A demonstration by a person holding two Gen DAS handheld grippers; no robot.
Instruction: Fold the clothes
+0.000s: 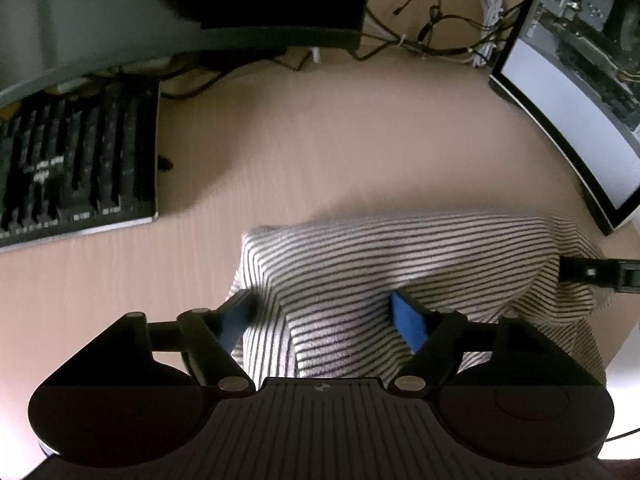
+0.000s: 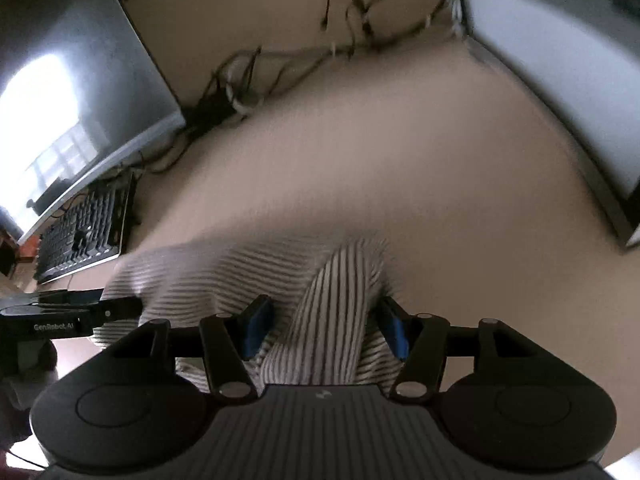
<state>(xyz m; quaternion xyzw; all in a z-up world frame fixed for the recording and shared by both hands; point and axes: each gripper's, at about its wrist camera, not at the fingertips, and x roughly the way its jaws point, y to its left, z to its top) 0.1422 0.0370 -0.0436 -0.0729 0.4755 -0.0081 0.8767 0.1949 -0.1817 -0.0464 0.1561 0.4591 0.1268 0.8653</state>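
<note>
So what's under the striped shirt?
The striped shirt lies on the wooden desk. Anything beneath its folds is covered, so it cannot be seen.

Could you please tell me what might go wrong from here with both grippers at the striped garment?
1. Neither the left hand-held gripper nor the right hand-held gripper visibly clamps the striped garment, so the bunched cloth could slip out unfolded.
2. The garment lies close to the keyboard and the monitor; a wide fold might brush them.
3. The cables at the back of the desk could snag it.
</note>
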